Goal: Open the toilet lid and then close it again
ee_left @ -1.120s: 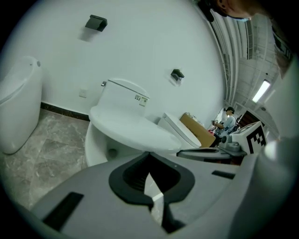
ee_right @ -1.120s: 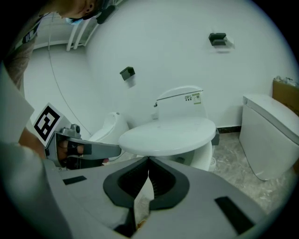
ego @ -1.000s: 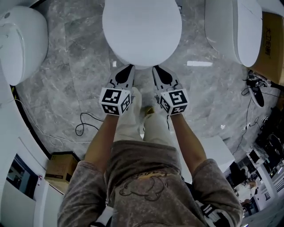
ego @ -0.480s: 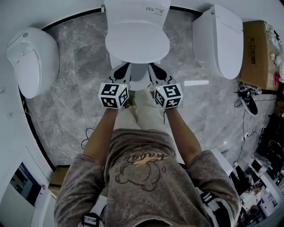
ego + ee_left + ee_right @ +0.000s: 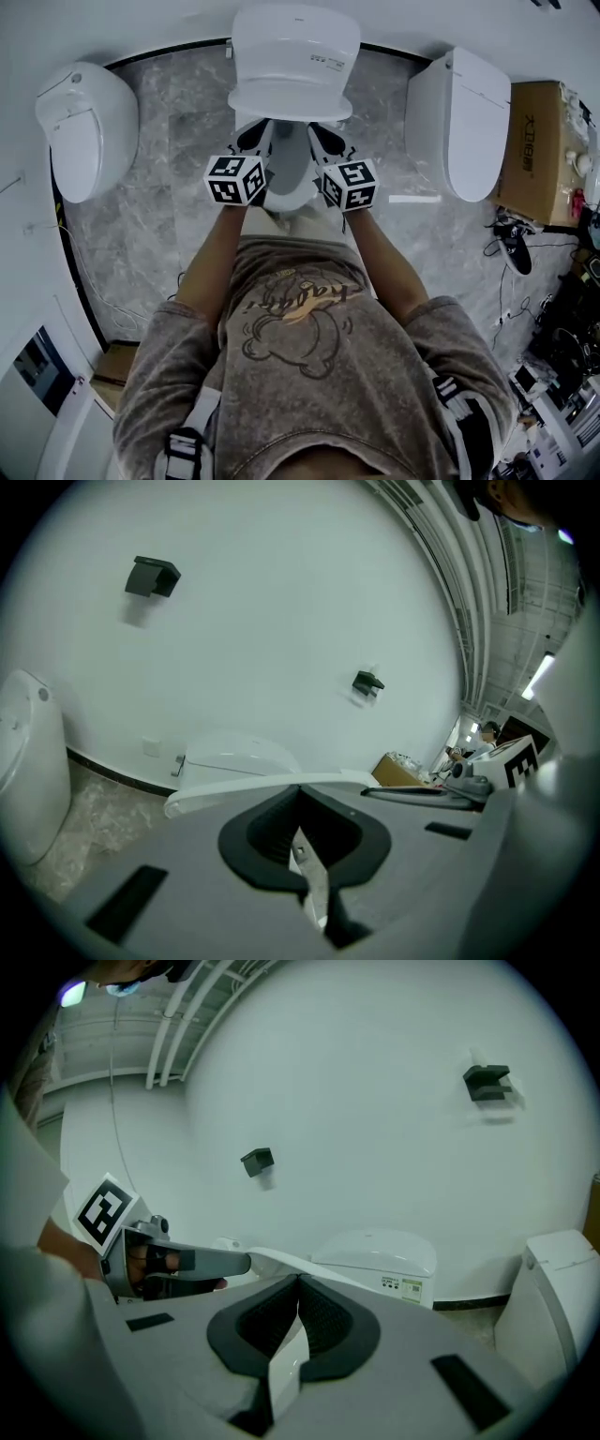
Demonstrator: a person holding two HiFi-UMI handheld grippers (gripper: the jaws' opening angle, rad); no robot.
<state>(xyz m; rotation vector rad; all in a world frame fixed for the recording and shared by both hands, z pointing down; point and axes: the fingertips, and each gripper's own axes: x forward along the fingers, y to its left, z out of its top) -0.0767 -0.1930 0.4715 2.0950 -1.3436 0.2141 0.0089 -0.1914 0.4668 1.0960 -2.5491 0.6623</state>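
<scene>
Now partway up with the toilet lid (image 5: pixel 291 101), left gripper (image 5: pixel 258 131) and right gripper (image 5: pixel 322 134) shut tight under its near rim, full opening and closing yet to come.

Toilet lid (image 5: pixel 291 101) stands between left toilet (image 5: pixel 89 122), right toilet (image 5: pixel 459 122).

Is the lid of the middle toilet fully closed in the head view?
No, the lid is tilted up at its front and the bowl shows beneath.
</scene>
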